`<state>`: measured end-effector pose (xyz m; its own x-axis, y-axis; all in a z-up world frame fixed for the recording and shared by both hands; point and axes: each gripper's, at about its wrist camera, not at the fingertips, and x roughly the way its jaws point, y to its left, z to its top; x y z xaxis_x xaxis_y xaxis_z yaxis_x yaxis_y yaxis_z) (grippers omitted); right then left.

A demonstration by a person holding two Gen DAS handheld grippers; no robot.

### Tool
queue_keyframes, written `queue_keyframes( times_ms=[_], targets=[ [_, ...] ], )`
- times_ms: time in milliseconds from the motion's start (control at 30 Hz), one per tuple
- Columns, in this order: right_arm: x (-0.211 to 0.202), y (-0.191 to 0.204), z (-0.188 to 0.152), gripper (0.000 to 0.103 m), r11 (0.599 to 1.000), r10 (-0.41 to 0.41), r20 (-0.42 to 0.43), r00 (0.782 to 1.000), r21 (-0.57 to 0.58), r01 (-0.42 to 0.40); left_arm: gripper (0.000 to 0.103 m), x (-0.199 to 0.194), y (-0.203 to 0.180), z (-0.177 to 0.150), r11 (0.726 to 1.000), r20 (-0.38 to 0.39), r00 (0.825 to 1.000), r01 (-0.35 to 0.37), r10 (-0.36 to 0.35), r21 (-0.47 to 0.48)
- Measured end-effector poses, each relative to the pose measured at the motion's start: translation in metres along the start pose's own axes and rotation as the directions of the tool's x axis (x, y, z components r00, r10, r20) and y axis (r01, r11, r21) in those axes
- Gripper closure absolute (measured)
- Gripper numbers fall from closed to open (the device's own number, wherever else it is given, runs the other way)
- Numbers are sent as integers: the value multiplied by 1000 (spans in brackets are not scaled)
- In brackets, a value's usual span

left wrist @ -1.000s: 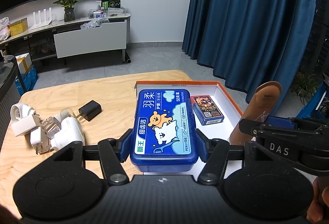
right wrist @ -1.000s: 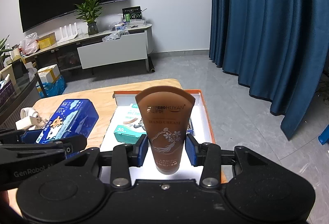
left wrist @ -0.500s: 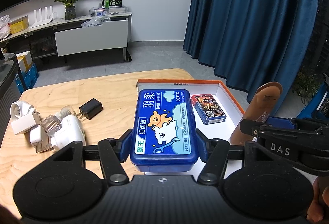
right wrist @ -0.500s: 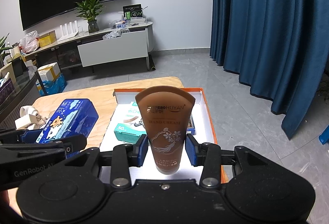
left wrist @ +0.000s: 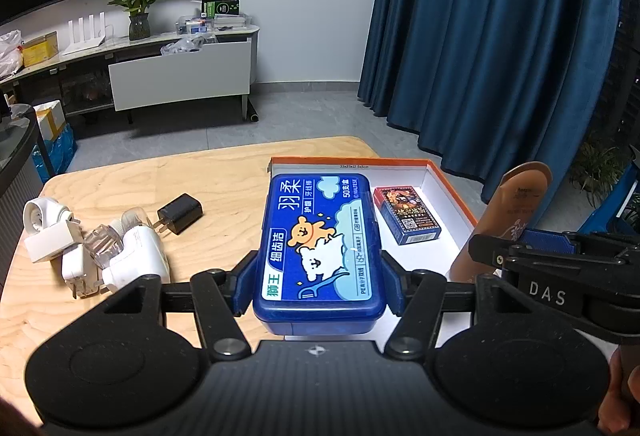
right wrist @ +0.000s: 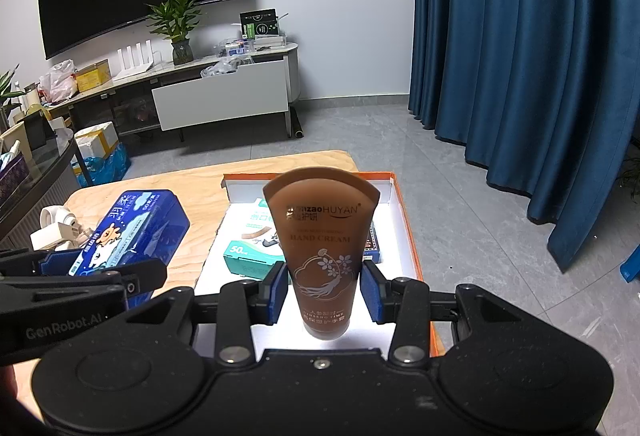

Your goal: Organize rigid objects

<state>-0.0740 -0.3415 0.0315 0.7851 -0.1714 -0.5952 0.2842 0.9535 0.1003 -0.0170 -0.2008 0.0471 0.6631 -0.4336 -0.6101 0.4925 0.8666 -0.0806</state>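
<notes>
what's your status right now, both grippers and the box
Left gripper shut on blue floss case. Right gripper shut on hand cream tube. Both above orange-rimmed box; nothing blocking.

Each wrist camera sits behind its own gripper, close above the wooden table [left wrist: 120, 175], looking forward and down toward the wall at 12 o'clock. Both views share the orange-rimmed box [left wrist: 452, 179] [right wrist: 404, 207]. The left view shows the right gripper [left wrist: 532, 248] at 3 o'clock; the right view shows the left gripper [right wrist: 92, 268] at 9 o'clock.
</notes>
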Motion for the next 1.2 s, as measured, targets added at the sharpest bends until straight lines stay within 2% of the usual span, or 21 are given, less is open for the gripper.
queue_keyframes(
  times_ms=[1200],
  targets=[
    [-3,1,1,54,1000,-1,0,1000,1,1,41,0,-1,-2,1000,5,1000,-1,1,2]
  ],
)
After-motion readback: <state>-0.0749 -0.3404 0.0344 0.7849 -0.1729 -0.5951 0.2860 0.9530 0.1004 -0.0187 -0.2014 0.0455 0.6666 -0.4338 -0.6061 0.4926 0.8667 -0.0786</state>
